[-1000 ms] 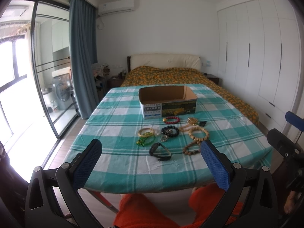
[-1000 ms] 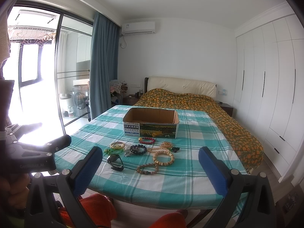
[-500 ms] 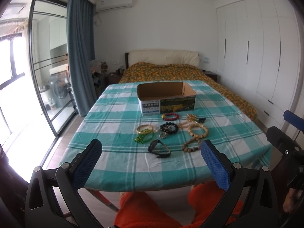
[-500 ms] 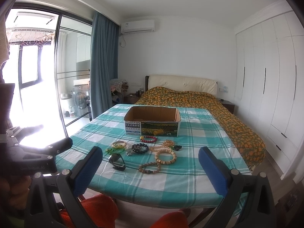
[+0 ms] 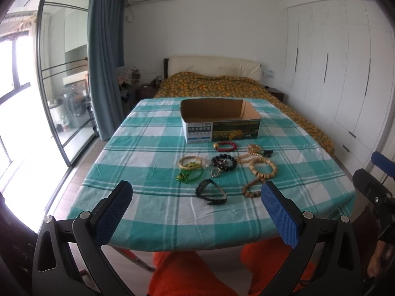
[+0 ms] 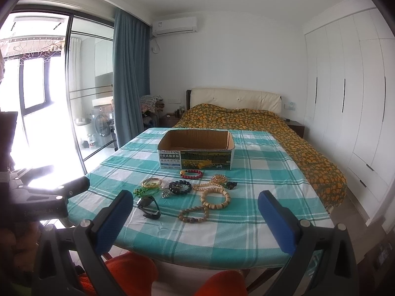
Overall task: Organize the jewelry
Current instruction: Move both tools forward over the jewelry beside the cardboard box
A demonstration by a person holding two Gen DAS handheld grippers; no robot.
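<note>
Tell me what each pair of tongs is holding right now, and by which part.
Nothing is held. The left tongs and right tongs are both open and short of the table; the jewelry lies untouched.

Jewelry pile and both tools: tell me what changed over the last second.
Both views closed in on the table; the cardboard box and jewelry now sit larger in each. The left tool and right tool came forward, both open and empty. Nothing was gripped or released. The black wristband, bead bracelets and box kept their places on the checked cloth.
</note>
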